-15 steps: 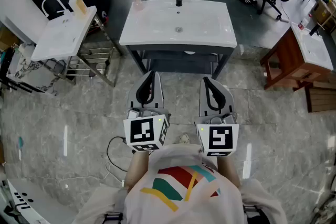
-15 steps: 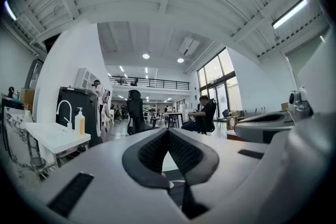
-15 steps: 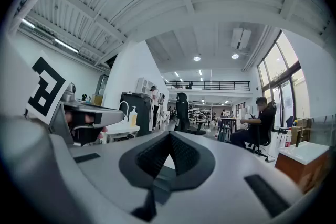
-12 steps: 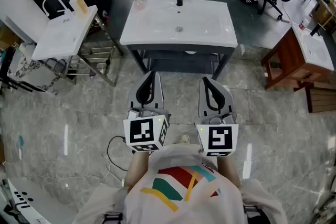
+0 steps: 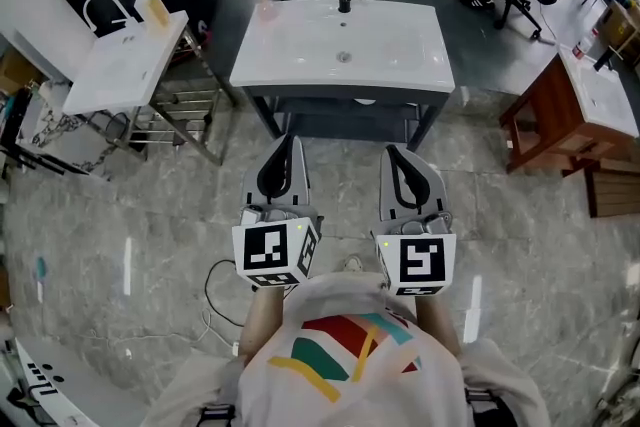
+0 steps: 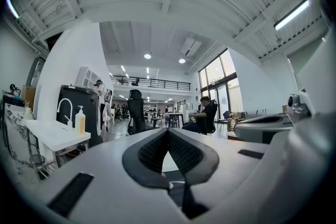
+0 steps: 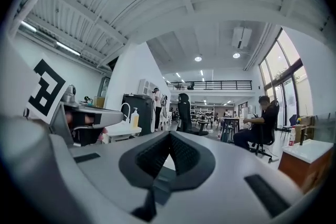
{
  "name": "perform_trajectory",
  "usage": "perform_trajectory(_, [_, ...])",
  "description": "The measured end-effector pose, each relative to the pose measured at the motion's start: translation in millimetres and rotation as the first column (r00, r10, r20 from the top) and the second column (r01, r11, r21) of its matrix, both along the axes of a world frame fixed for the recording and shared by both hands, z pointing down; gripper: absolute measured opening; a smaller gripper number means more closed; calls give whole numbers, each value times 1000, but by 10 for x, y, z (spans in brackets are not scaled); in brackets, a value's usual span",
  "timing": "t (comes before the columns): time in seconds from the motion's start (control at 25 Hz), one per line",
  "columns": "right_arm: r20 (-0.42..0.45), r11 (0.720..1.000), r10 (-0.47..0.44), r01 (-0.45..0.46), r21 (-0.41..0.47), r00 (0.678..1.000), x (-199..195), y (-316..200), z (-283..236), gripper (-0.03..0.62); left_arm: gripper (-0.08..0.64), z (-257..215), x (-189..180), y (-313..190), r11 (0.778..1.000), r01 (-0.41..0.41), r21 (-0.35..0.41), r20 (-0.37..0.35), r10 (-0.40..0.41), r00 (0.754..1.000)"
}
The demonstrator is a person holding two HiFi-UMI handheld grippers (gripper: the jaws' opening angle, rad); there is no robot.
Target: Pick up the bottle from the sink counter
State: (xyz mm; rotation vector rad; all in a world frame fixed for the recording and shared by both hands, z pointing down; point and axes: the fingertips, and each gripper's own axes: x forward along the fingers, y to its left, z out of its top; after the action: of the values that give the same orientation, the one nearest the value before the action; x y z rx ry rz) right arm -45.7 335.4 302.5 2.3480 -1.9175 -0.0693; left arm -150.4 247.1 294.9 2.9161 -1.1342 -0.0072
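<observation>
1. My left tongs (image 5: 289,143): jaws together, nothing between them.
2. My right tongs (image 5: 392,153): jaws together, empty, level beside the left.
3. White sink tabletop (image 5: 400,65): ahead of both tongs, well apart.
4. Pale pink bottle (image 5: 264,7): upright on the tabletop's far corner, ahead-left of my left tongs.

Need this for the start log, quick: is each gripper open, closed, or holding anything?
Left gripper: closed, holding nothing.
Right gripper: closed, holding nothing.
</observation>
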Motion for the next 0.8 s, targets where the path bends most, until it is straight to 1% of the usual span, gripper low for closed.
perform_trajectory(0.08, [23, 1000, 4, -5, 21, 1000, 43, -3, -18, 12, 18, 5, 15, -36, 1000, 1, -1, -2, -1, 1000])
perform_trajectory(0.16, [21, 999, 13, -14, 33, 1000, 92, 7, -31, 12, 18, 25, 26, -51, 1000, 3, -6, -3, -3, 1000])
perform_trajectory(0.36, [27, 1000, 19, -19, 11, 999, 171, 10, 42, 12, 18, 69, 16, -80, 999, 18, -26, -11, -18, 1000])
perform_trajectory(0.56, [29, 1000, 6, -6, -2, 1000, 197, -50, 86, 12, 18, 154, 75, -139, 999, 14, -40, 7, -14, 1000])
perform_trajectory(0.8, [1, 1000, 18, -18, -13, 1000, 341, -155, 117, 12, 18, 200, 241, -265, 999, -4, -43, -8, 4, 1000])
